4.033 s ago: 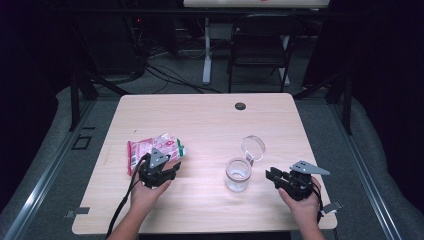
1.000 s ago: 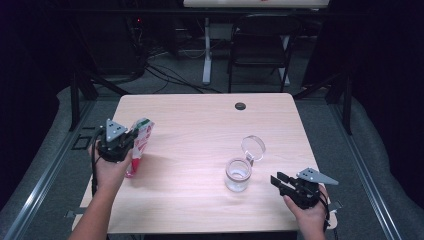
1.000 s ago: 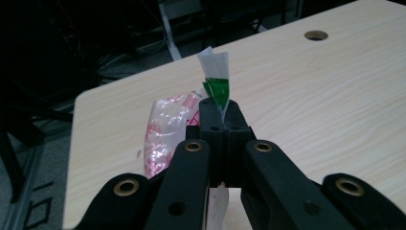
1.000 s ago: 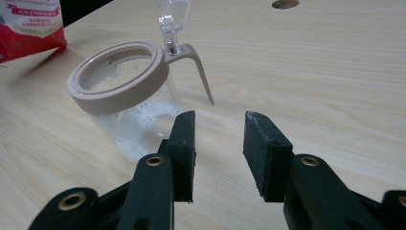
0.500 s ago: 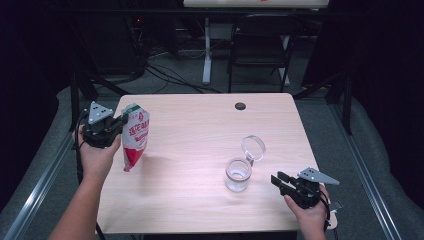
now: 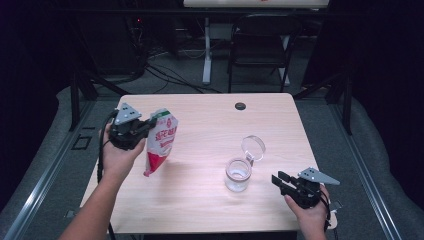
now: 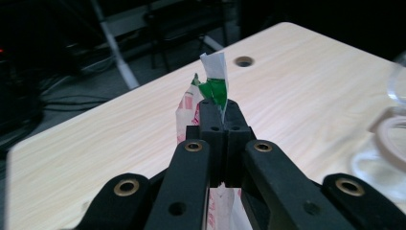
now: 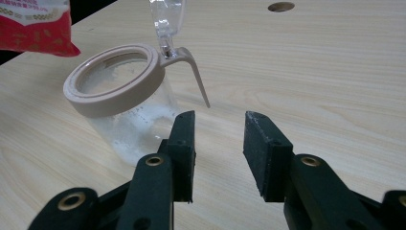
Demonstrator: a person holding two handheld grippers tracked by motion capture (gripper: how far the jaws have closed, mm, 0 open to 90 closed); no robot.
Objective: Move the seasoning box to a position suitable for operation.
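A red, white and green snack bag (image 6: 161, 141) hangs in the air over the table's left part, its bottom corner low near the wood. My left gripper (image 6: 148, 125) is shut on the bag's top edge, and in the left gripper view the jaws pinch the green and white bag (image 7: 211, 86) at its torn corner. A clear glass jar (image 6: 237, 175) with a beige rim and its hinged lid flipped up stands right of centre. My right gripper (image 6: 278, 181) rests near the front right edge, open, with nothing between its jaws, just right of the jar (image 8: 119, 103).
The light wooden table (image 6: 210, 120) has a round dark cable hole (image 6: 240, 106) near its far edge. A black folding chair (image 6: 260, 45) and cables stand on the floor behind. Open wood lies between the bag and the jar.
My left hand has lifted the bag higher and carried it right, toward the table's middle. The right gripper and the jar have kept still.
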